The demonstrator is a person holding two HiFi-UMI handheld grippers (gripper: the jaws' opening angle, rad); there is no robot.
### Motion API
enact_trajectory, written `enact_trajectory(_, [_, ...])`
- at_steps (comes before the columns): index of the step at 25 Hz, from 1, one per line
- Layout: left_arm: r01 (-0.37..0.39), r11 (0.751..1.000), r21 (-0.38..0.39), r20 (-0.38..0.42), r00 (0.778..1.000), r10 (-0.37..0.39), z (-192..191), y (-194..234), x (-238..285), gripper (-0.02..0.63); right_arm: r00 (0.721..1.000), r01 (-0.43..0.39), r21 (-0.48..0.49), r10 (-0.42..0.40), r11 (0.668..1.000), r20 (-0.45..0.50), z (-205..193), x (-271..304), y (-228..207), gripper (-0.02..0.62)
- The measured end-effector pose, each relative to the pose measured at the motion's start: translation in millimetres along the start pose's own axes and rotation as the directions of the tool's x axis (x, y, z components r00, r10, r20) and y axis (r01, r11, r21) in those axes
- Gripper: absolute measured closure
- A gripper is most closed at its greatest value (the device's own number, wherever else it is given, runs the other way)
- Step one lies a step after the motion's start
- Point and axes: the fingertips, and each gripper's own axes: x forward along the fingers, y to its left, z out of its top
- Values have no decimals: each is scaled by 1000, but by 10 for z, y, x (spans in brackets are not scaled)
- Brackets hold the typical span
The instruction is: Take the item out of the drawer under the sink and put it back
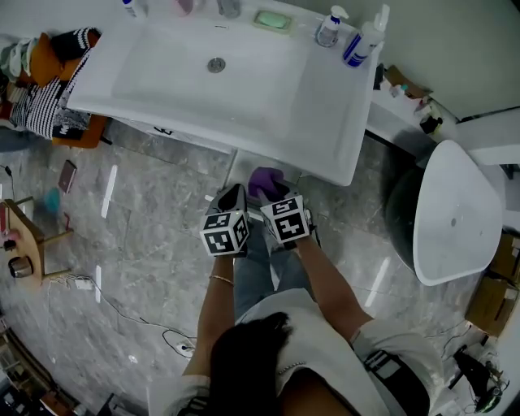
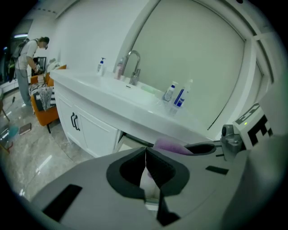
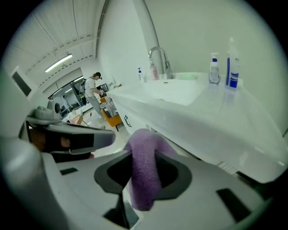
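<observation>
A purple folded cloth hangs in the air just below the front edge of the white sink counter. My right gripper is shut on it. In the right gripper view the cloth fills the gap between the jaws of that gripper and sticks out past them. My left gripper is close beside it on the left, its jaws shut with nothing between them. The drawer under the counter stands open a little. The cloth also shows in the left gripper view.
Pump bottles, a soap dish and a faucet stand along the back of the sink. A white toilet is at the right. An orange chair with striped cloth is at the left. White cabinet doors are left of the drawer.
</observation>
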Motion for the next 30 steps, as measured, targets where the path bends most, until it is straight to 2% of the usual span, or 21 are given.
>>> enact_trajectory(6, [10, 999, 43, 80, 997, -14, 286, -231, -292, 601, 994, -37, -11, 38, 999, 106, 344, -462, 143, 469])
enact_trajectory(16, [46, 992, 114, 225, 972, -71, 798, -593, -840, 601, 959, -8, -60, 24, 998, 282, 862, -1294, 148, 469])
enact_trajectory(20, [73, 987, 144, 293, 950, -113, 927, -838, -1092, 601, 928, 41, -95, -2, 995, 374, 1049, -1689, 172, 469])
enact_trajectory(24, [65, 976, 209, 384, 912, -143, 1166, -1095, -1336, 601, 892, 84, -128, -17, 988, 451, 1258, -2043, 214, 469])
enact_trajectory(30, [87, 969, 232, 463, 866, -189, 1306, -1362, -1664, 601, 828, 138, -126, -45, 982, 559, 1371, -2485, 269, 469])
